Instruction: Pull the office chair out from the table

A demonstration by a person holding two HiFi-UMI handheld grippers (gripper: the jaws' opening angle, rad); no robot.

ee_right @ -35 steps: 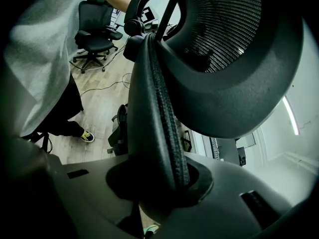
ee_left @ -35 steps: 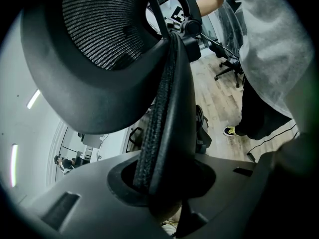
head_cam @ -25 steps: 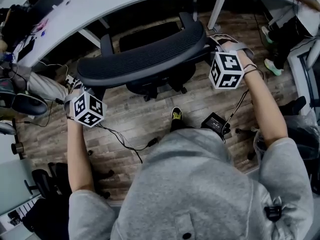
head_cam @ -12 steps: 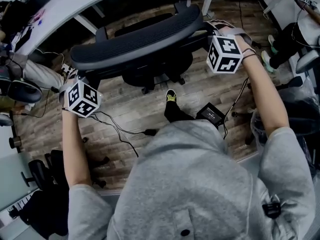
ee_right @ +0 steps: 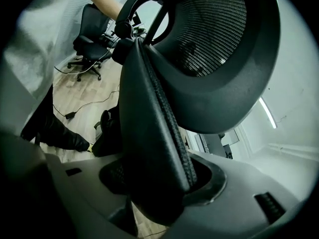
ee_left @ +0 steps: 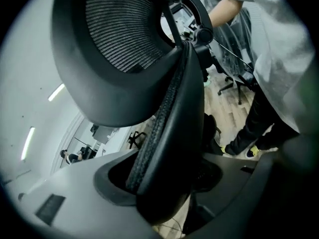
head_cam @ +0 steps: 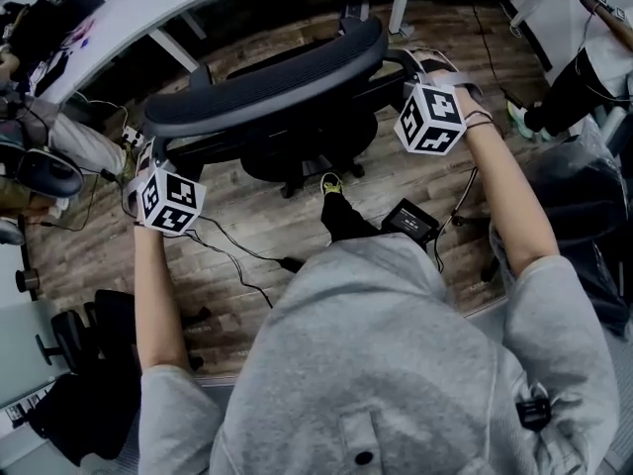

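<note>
The black mesh office chair stands on the wooden floor just outside the white table's curved edge, its backrest towards me. My left gripper is at the backrest's left end and my right gripper at its right end. In the left gripper view the backrest's padded rim runs between the jaws of the left gripper, which are opening around it. In the right gripper view the rim likewise sits between the opening jaws of the right gripper. A little slack shows beside the rim in both.
Cables and a black box lie on the floor near my foot. Another dark chair stands at the lower left. A person stands at the right, and clutter with a headset fills the far left.
The chair has come away from the table towards me, with both grippers moving back along with it. The table edge now lies higher in the head view.
</note>
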